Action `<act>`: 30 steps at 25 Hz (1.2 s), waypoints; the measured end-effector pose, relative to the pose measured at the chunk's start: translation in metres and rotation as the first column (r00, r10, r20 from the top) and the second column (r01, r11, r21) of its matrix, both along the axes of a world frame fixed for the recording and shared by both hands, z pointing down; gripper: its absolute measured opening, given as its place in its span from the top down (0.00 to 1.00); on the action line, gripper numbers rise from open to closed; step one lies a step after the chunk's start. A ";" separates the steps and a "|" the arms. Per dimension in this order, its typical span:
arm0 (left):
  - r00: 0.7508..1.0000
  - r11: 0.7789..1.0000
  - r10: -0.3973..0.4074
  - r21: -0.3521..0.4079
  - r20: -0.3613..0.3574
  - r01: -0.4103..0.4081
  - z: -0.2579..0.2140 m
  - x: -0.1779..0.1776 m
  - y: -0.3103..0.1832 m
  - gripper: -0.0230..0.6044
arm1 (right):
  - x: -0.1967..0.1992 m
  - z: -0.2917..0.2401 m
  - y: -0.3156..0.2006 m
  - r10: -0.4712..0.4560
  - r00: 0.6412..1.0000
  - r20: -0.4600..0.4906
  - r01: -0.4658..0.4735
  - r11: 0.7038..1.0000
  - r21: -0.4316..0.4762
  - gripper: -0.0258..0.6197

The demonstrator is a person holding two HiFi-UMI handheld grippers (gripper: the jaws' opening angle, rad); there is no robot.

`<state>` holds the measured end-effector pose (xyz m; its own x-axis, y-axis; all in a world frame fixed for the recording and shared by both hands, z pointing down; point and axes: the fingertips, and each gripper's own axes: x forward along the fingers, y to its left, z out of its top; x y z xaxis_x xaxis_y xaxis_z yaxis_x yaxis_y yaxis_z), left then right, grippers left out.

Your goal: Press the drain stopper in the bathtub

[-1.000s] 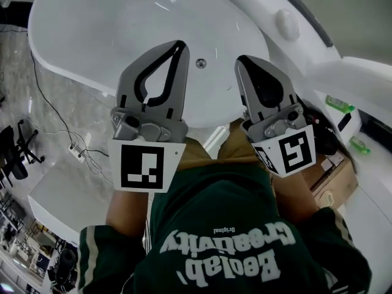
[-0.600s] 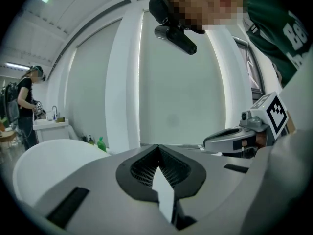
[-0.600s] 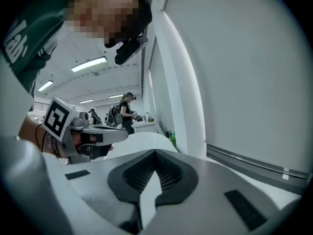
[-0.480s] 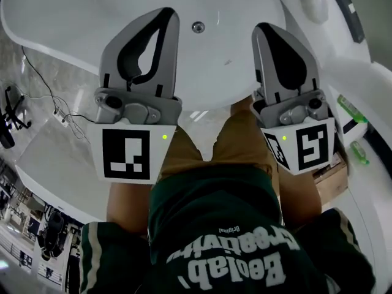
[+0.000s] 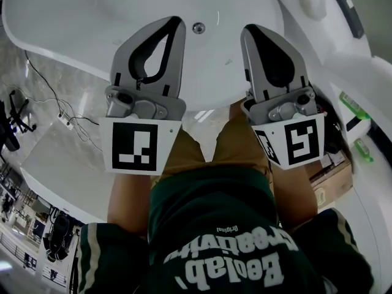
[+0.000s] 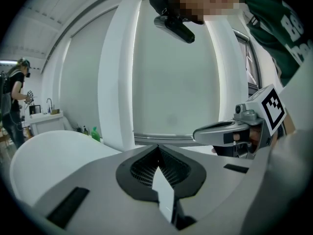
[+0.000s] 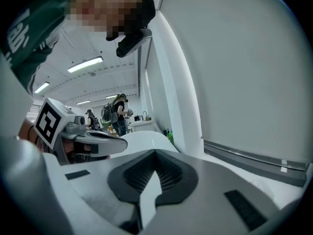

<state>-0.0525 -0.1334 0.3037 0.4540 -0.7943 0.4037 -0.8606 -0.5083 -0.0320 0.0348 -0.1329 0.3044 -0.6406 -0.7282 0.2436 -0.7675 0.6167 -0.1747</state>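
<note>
1. The small round silver drain stopper (image 5: pixel 198 27) sat on the floor of the big white oval bathtub (image 5: pixel 79 17), near 12 o'clock in the head view.
2. The grey left gripper (image 5: pixel 176 23) was squeezed closed. Its tips touched, w/ nothing btwn them.
3. The grey right gripper (image 5: pixel 247 30) was closed too & held nothing.
4. Main thing: in the head view the stopper lay btwn the two tips. It was at about 3 o'clock from the left tip and about 9 o'clock from the right tip.
5. The left tip looked nearer, just beside the stopper. The right tip was a bit farther off.
6. Both grippers were up over the tub & touched nothing. The stopper was lower down; how far, I couldn't tell.
7. Both gripper views looked out at the wall & room, not down. The stopper showed in neither.
8. My guess: the press had not begun. The left gripper looked like the best pick, but it would need to tip nose-down first, then poke w/ its closed tip.
</note>
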 end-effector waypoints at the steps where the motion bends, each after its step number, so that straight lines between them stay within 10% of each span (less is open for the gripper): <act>1: 1.000 1.000 0.003 0.003 -0.001 -0.003 -0.002 0.000 -0.002 0.96 | 0.000 -0.003 -0.003 0.004 1.000 0.002 -0.004 1.000 0.007 0.94; 17: 0.999 0.991 0.005 -0.132 0.048 0.001 0.061 -0.005 -0.012 0.96 | -0.013 0.049 -0.019 -0.021 1.000 -0.005 0.021 0.998 -0.058 0.94; 30: 0.984 0.914 0.117 -0.403 0.134 -0.054 0.203 0.007 -0.008 0.96 | -0.005 0.112 -0.032 -0.041 0.998 -0.055 0.033 0.988 -0.148 0.94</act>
